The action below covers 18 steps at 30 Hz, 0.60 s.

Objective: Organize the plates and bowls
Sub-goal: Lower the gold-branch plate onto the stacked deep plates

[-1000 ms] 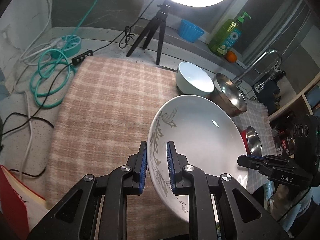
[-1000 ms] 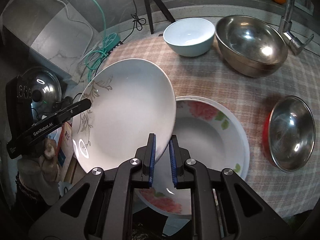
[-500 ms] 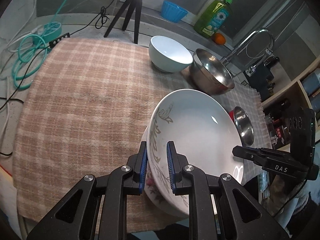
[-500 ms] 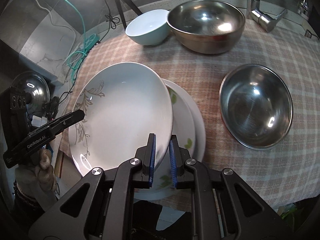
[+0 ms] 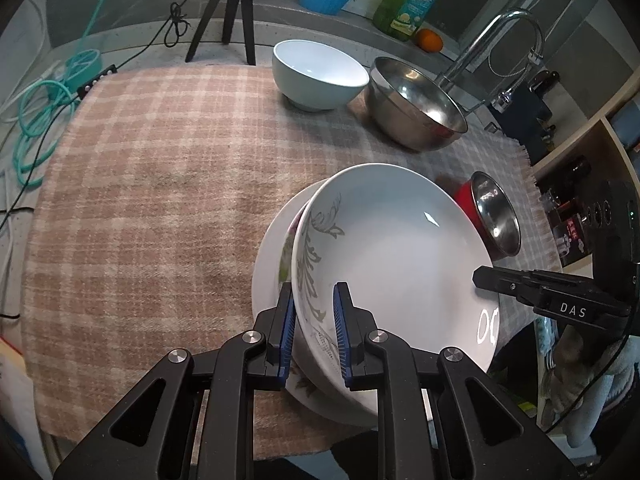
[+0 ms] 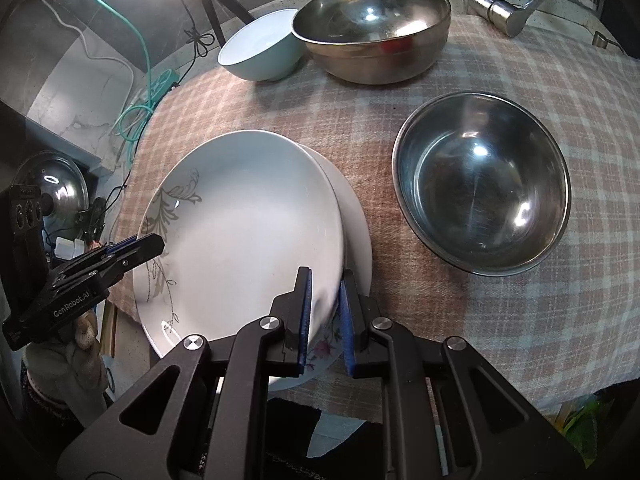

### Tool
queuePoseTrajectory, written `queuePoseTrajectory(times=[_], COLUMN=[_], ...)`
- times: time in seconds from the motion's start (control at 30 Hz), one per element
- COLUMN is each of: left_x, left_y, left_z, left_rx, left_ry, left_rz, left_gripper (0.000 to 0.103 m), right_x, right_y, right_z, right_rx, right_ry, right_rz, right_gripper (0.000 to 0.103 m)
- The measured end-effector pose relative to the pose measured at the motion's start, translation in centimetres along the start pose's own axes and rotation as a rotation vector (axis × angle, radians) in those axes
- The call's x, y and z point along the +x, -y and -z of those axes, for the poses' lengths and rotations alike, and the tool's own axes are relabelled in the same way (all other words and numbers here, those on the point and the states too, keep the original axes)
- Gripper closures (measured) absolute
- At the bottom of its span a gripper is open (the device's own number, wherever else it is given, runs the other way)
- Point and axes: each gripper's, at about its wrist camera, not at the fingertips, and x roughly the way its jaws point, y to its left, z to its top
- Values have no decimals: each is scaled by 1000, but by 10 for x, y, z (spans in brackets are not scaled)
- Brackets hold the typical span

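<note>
plate in hand: white round ceramic plate with grey leaf print [image 5: 384, 264], gripped at two opposite rim points, sitting tilted over the white flower-patterned plate [image 5: 272, 276] near the front edge of the pink plaid cloth [image 5: 152, 184]
change: a second ago it was held clear of the lower plate and off to the left; half a second ago partly overlapping; now nearly centred and lower, far rim seeming to touch
meaning: stacking step looks close to done; release is likely next
orientation: face up, leaf print toward the left gripper's side; round, so no true long axis; tilt leaves the near-left rim higher
left gripper [image 5: 314, 332]: jaws narrow, blue pads pinching the leaf-print rim
right gripper [image 6: 324, 312]: jaws narrow, clamped on the opposite rim
further out: small steel bowl [image 6: 480, 184] just right of the stack; large steel bowl [image 6: 372, 28] and pale blue ceramic bowl [image 6: 260, 48] side by side at the back
risk: uneven release could let the plate slide off-centre
</note>
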Motion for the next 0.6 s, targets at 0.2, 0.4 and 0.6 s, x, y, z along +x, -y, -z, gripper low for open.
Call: queuePoseTrajectory(times=[0.2, 0.4, 0.6], left_x=[1, 4, 4], left_y=[0, 2, 2], left_z=[-1, 0, 0], left_rx=[5, 18, 22], left_ry=[-9, -20, -26], left_rz=[-13, -22, -26], left_gripper=[87, 87, 87], right_x=[2, 3, 4], right_y=[-1, -1, -4], right_z=[1, 1, 0], right_rx=[-1, -4, -22], right_ry=[2, -2, -5], right_rz=[8, 19, 37], right_gripper=[89, 89, 89])
